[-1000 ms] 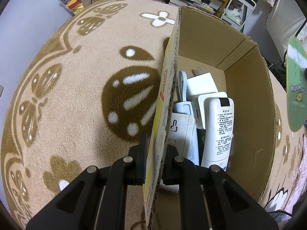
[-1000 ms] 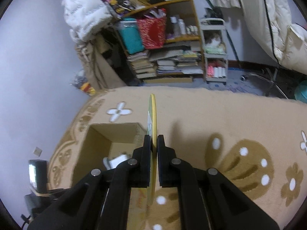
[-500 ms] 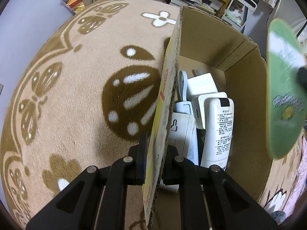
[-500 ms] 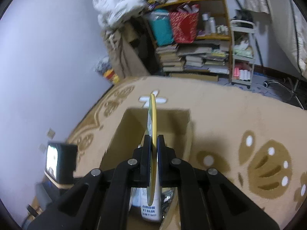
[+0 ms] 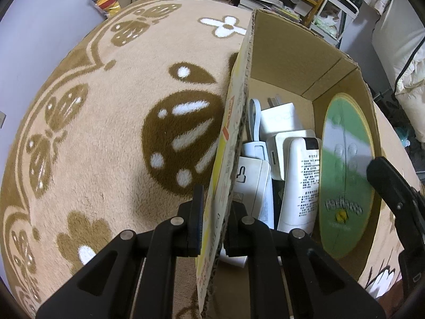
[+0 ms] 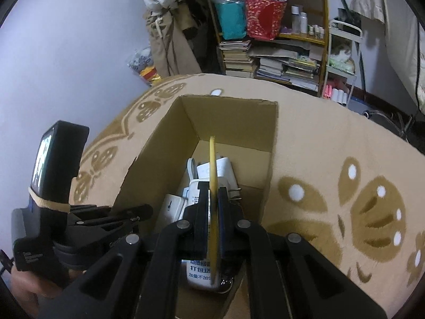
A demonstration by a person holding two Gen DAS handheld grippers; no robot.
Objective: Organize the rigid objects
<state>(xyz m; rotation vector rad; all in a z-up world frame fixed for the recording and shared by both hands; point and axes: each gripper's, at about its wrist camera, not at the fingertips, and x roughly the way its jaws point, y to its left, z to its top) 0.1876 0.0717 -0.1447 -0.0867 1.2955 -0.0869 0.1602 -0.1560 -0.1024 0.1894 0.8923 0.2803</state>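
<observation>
A lived-in room of a home, seen around a plush beige carpet (image 6: 332, 143) patterned with brown butterflies and flowers. Beyond the carpet's far edge stands a wooden shelf (image 6: 271, 29) crammed with stacked books, bottles and bags. A white trolley (image 6: 342, 61) stands beside the shelf, and coats (image 6: 170, 45) hang against the plain wall on its other side.

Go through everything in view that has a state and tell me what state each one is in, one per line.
Cardboard box: open-topped, upright on the rug, partly filled.
Left hand-held gripper: shut on the box's near wall.
Right hand-held gripper: shut on the green disc.
Green disc: held on edge, inside the box.
White remote: lying in the box, label side up.
White charger: lying in the box, prongs out.
</observation>
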